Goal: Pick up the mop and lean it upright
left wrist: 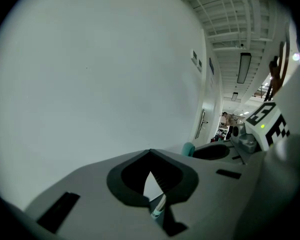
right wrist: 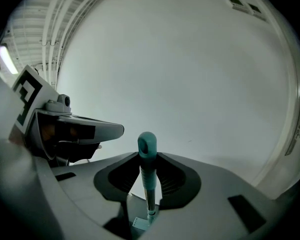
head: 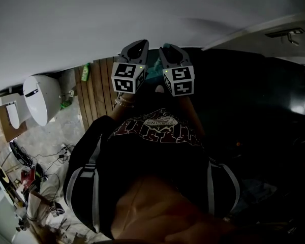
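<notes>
A: Where's the teal-handled mop [right wrist: 148, 176]?
B: Held in the right gripper [right wrist: 147, 156], jaws clamped on its grip just under the eyelet (close before the plain white wall [right wrist: 190, 59]).
A: And the left gripper [left wrist: 150, 170]?
B: Tips together; a sliver of the pole [left wrist: 158, 205] shows low in the slit beneath them.
A: Any writing?
B: Pale print on the person's dark shirt [head: 155, 127], too dim to read.

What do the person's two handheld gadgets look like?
The left gripper and right gripper are grey shells, dark and ribbed inside the jaws. Each carries a white cube of black square markers with a green light. The person wears a black top.
</notes>
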`<state>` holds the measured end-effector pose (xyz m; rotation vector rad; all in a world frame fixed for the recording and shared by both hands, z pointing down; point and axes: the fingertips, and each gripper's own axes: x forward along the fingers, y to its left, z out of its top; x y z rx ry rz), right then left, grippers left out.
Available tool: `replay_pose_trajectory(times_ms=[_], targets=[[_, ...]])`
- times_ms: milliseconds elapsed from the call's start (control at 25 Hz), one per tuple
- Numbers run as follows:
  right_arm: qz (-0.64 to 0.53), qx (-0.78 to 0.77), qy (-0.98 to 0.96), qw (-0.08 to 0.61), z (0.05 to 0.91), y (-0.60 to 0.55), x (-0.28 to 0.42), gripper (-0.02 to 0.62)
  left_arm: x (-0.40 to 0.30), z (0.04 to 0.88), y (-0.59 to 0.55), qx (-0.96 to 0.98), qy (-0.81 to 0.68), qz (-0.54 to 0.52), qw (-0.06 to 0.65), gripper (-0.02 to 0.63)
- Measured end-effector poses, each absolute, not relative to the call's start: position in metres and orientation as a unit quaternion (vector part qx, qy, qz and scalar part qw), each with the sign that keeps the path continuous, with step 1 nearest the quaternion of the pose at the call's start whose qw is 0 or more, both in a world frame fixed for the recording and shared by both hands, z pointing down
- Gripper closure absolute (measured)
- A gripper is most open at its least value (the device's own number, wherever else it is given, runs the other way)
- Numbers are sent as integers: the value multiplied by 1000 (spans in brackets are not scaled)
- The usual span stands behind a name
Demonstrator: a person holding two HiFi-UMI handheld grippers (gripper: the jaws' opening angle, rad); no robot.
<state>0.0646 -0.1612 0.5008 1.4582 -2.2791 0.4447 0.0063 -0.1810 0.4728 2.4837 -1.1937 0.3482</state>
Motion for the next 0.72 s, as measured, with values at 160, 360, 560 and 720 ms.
replay_pose_trajectory(times_ms=[160, 360, 560, 720], targets=[[158, 518, -817, 200, 501, -152, 63, 479, 7, 472, -175, 880, -423, 122, 179, 566], [155, 515, -819, 200, 500, -144, 63, 479, 4, 470, -168, 879, -427, 125, 174, 566], [156, 513, -819, 202, 500, -139, 61, 479, -1, 466, -166, 877, -432, 116, 173, 566], [157, 514, -819, 201, 501, -137, 62, 479, -1, 464, -164, 878, -435, 105, 170, 566]])
